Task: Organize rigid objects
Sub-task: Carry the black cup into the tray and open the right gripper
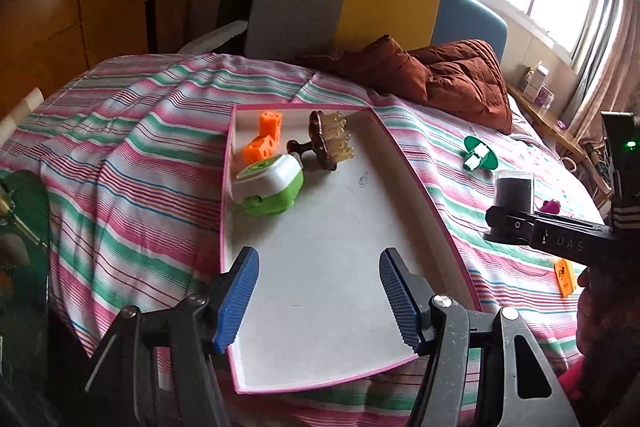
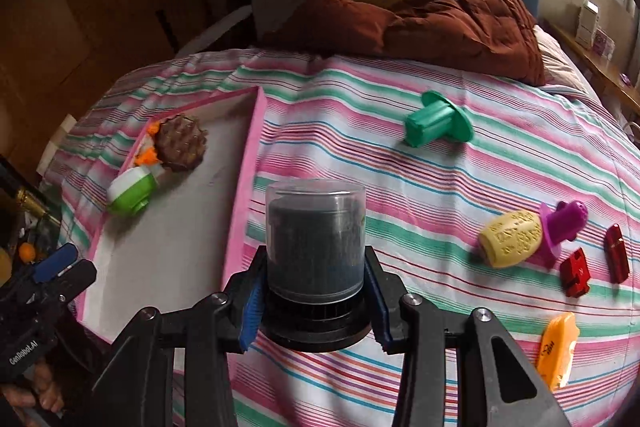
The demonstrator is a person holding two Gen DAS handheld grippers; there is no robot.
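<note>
- Your right tongs [image 2: 314,297] are clamped on a clear-capped cylinder [image 2: 316,247] with a dark core and a black round base; both blue pads [image 2: 253,303] press its lower sides and it stands upright between them.
- That cylinder hangs above the striped bed [image 2: 400,167], just right of the pink-rimmed tray [image 2: 246,187]. In the left wrist view the same cylinder [image 1: 514,189] shows far right of your left tongs, past the tray's right wall.
- Your left tongs [image 1: 318,301] stand apart with nothing between the pads; they hover over the near end of the tray [image 1: 416,163], over its bare white floor.
- Ahead of the left tongs, at the tray's far left corner: two orange perforated blocks [image 1: 264,141], a green-and-white gadget [image 1: 270,185] nearest the tongs, and a brown brush with pale bristles [image 1: 324,143] lying on its side, just right of the blocks.
- Loose on the bed, ahead and right of the right tongs: a green flanged piece [image 2: 438,123]; further right, a yellow embossed barrel [image 2: 512,243] touching a purple piece [image 2: 566,225]; two red pieces [image 2: 596,263] beyond those; an orange piece [image 2: 558,351] close by on the right.
- A brown quilt [image 2: 460,23] lies bunched at the far end of the bed.
</note>
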